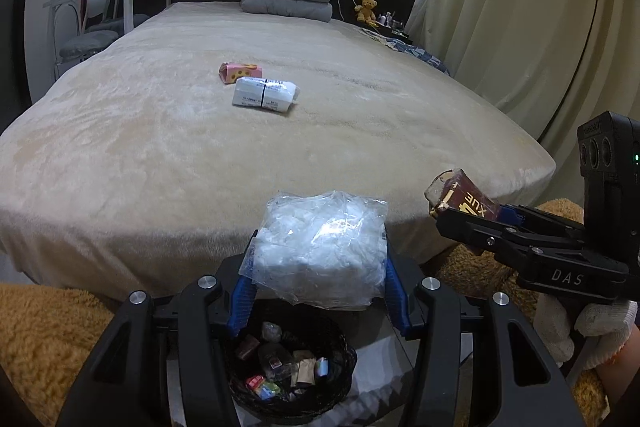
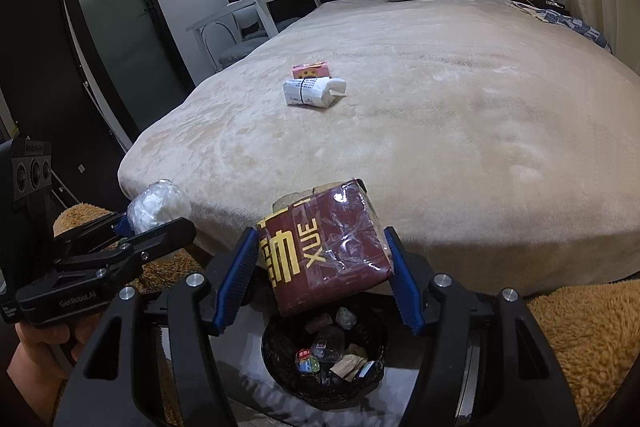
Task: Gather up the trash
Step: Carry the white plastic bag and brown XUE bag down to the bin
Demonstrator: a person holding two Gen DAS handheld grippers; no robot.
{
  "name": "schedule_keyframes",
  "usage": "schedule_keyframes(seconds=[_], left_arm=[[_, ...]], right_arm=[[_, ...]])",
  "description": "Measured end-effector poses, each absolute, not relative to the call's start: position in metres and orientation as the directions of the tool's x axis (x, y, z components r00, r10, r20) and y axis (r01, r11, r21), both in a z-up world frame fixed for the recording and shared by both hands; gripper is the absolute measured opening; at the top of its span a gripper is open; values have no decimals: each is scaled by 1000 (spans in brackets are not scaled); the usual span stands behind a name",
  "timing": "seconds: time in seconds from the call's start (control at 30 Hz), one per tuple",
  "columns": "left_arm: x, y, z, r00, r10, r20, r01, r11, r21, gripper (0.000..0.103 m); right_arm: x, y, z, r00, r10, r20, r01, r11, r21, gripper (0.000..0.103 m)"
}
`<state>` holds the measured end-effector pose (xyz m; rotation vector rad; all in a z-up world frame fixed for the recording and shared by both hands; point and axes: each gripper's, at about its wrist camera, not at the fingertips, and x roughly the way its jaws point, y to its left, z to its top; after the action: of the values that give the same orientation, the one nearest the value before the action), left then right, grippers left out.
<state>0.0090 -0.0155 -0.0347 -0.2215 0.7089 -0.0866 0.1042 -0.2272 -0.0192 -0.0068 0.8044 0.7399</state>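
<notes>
The left gripper point(image 1: 320, 259) has its fingers point(image 1: 394, 297) clamped on a crinkly clear plastic bag point(image 1: 320, 247): light, soft, probably slippery, best pinched across its bulk. The right gripper point(image 2: 320, 267) grips a stiffer maroon packet point(image 2: 326, 247) by its sides, long axis tilted up-left. Both hang over the trash bin point(image 2: 276, 343) beside the bed point(image 2: 400, 107).

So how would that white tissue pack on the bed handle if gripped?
The white tissue pack looks soft, so it probably squashes between pads. Its glossy wrap may be a bit slippery. Flat-sided on the bed, it is unlikely to roll.
</notes>
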Motion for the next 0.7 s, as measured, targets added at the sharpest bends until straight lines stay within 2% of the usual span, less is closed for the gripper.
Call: schedule_keyframes(seconds=[0.4, 0.57, 0.7], left_arm=[[7, -25, -78, 636, -199, -746, -52, 953, -299, 52], [12, -19, -92, 577, -195, -793, -111, 943, -314, 52], [13, -20, -99, 543, -242, -804, -114, 927, -356, 52]], right_arm=[[98, -233, -27, 429, 610, -667, -600, 744, 294, 62], [100, -230, -41, 378, 603, -703, -591, 741, 318, 61], [97, -227, -47, 321, 628, -709, -607, 711, 354, 59]])
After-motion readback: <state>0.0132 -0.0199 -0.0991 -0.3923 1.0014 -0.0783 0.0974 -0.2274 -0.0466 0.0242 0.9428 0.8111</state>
